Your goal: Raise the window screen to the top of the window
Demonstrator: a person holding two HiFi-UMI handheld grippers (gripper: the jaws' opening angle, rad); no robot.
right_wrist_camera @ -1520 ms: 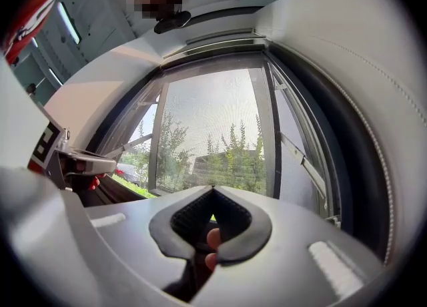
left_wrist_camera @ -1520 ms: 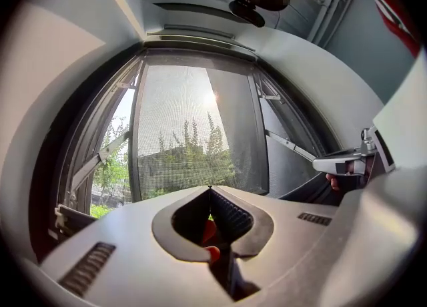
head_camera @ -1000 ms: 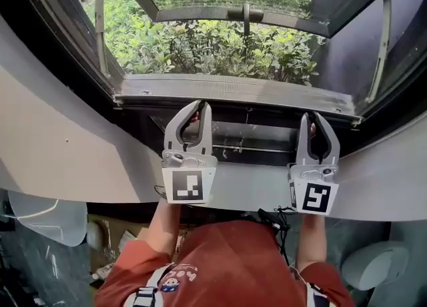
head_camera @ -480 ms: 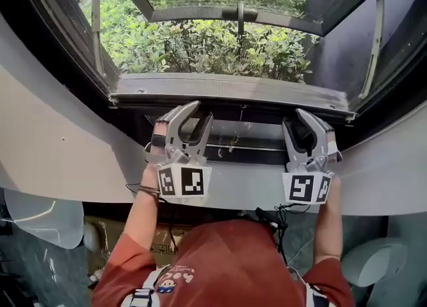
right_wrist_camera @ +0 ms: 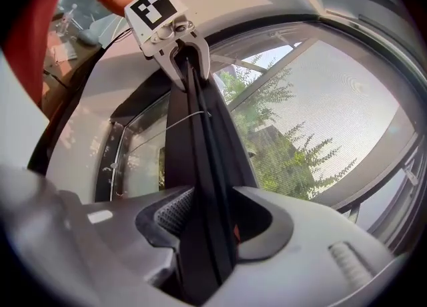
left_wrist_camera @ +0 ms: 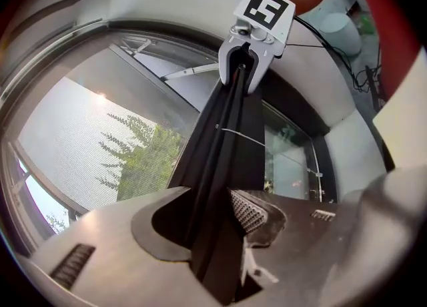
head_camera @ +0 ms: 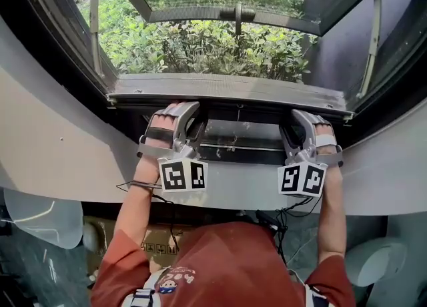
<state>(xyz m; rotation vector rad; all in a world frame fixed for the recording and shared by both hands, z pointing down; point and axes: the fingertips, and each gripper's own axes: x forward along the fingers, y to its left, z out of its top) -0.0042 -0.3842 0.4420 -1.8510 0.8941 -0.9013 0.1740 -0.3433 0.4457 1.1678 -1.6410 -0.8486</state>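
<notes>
Upright & shut a sec ago, left gripper (head_camera: 191, 119) & right gripper (head_camera: 293, 124) have rolled sideways w/ jaws just opening wide, now astride but not clamping the bottom rail (left_wrist_camera: 223, 152) of the window screen (left_wrist_camera: 73, 145), low by the sill (head_camera: 227, 89): lift prob. about to start.

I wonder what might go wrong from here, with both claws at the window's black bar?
The left claw and right claw have just been opening and straddle the black bar without clamping it; lifting before they close could let it slip. Uneven lifting at the two ends might tilt the bar and jam it.
</notes>
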